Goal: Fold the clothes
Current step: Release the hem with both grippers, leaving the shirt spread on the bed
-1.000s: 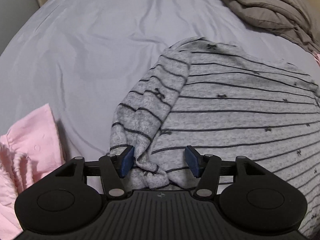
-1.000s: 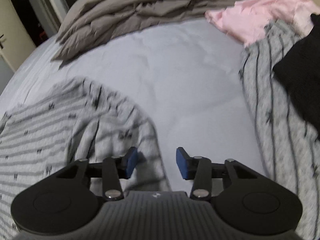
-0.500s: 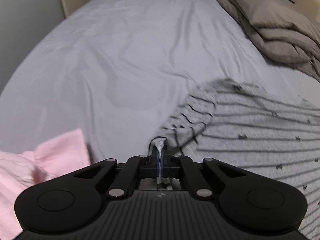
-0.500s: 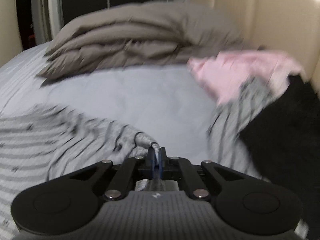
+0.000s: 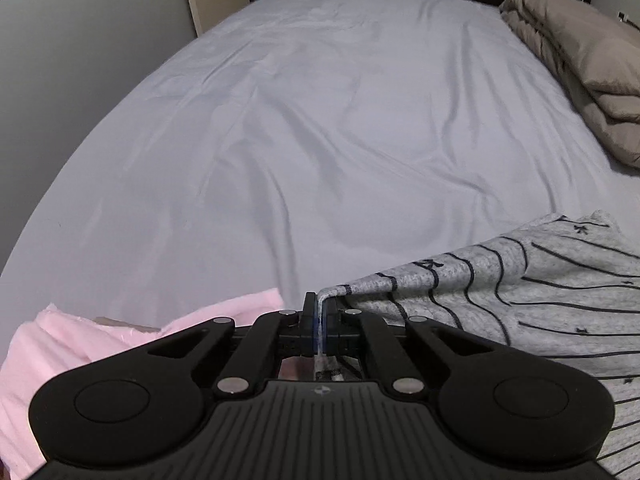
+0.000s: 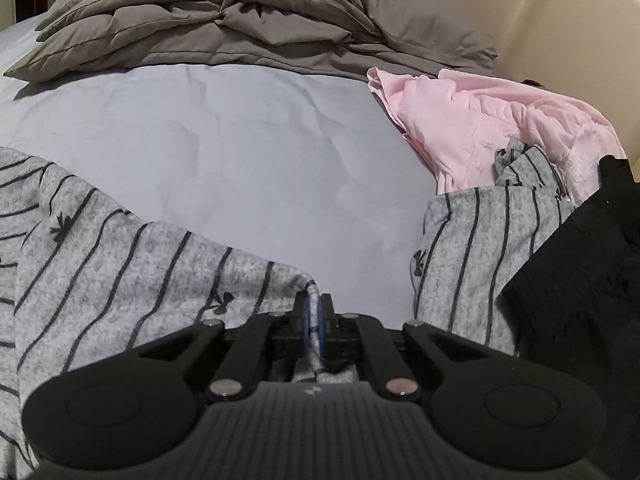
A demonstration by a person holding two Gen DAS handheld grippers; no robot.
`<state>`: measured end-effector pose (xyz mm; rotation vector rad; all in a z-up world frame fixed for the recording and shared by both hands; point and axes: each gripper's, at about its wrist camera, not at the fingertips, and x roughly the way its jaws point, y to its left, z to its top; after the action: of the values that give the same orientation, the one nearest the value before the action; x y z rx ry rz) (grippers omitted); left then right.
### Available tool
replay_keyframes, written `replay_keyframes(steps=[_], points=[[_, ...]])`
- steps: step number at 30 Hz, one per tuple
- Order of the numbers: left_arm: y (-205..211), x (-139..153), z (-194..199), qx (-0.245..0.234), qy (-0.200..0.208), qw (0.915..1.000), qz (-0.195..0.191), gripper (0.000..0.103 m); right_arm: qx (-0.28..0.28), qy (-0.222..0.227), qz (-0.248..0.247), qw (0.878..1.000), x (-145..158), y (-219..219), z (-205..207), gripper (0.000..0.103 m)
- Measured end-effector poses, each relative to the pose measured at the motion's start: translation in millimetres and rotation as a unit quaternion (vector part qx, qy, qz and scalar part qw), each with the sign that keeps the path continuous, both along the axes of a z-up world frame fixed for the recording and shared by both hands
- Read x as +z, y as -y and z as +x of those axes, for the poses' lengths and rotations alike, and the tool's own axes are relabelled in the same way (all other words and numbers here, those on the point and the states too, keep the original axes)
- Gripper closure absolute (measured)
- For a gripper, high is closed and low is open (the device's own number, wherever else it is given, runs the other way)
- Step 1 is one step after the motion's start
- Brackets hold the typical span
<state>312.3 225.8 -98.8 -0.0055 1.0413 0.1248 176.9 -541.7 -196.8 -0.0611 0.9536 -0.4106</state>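
A grey garment with thin dark stripes (image 5: pixel 540 304) lies on the bed to the right in the left wrist view. My left gripper (image 5: pixel 320 312) is shut on a pinched edge of it, the cloth stretching away to the right. In the right wrist view the same striped garment (image 6: pixel 120 272) spreads to the left. My right gripper (image 6: pixel 314 308) has another edge of it pressed between its blue pads, and its jaws are opening very slightly. Both held edges are lifted off the sheet.
Lavender bed sheet (image 5: pixel 320 120) stretches ahead. A folded brown duvet (image 6: pixel 224 12) lies at the back. A pink garment (image 6: pixel 480 128), another striped grey piece (image 6: pixel 480 248) and a black garment (image 6: pixel 580 280) are heaped at the right by the beige headboard (image 6: pixel 560 28). More pink cloth (image 5: pixel 80 336) lies at lower left.
Both grippers went from open around the striped garment's edges to shut on them. They then lifted and pulled the cloth, and both views tilted up across the bed.
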Motion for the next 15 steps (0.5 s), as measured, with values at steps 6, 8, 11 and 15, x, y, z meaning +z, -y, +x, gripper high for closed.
replay_keyframes(steps=[6, 8, 11, 15], points=[[3.2, 0.2, 10.3, -0.033, 0.003, 0.9991, -0.026, 0.085, -0.009, 0.033, 0.025, 0.999, 20.8, -11.2, -7.4, 0.069], [4.1, 11.8, 12.0, -0.041, 0.019, 0.9981, -0.042, 0.078, 0.003, 0.052, 0.024, 0.998, 32.6, -20.2, -7.0, 0.059], [13.8, 28.8, 16.2, -0.064, 0.051, 0.9954, -0.051, 0.062, 0.037, 0.072, 0.031, 0.996, 46.7, -36.8, 3.6, 0.059], [39.9, 40.8, 30.2, -0.115, 0.070, 0.9885, -0.068, 0.051, 0.093, 0.085, 0.077, 0.989, 51.0, -67.0, 38.0, 0.061]])
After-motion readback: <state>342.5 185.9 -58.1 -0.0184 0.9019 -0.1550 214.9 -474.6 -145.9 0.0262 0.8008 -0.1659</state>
